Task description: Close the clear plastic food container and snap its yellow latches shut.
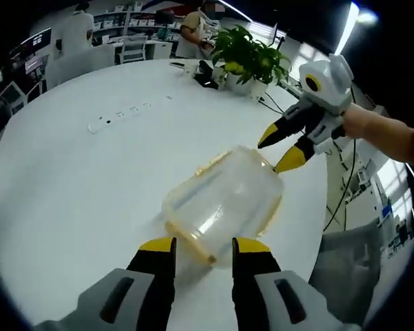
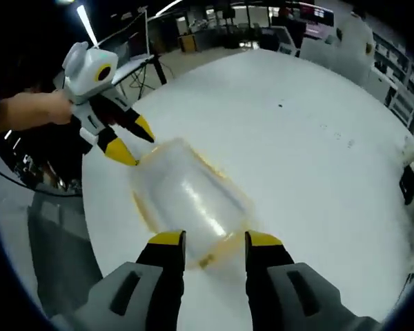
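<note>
The clear plastic food container [image 1: 224, 203] lies on the round white table [image 1: 76, 179], its lid on and yellow trim showing along the rim. My left gripper [image 1: 205, 247] is open, its yellow-tipped jaws spread on either side of the container's near end. My right gripper [image 1: 279, 149] comes in from the right, open, its lower tip at the container's far corner. In the right gripper view the container [image 2: 186, 196] runs away from my right gripper [image 2: 214, 240], whose jaws stand apart at its near end. My left gripper [image 2: 127, 141] is open at the far end.
A potted plant [image 1: 248, 62] and dark items stand at the table's back. A white power strip [image 1: 117, 117] lies to the left. The table's edge [image 1: 324, 207] runs close by the container, with floor and cables beyond. People and shelves are in the background.
</note>
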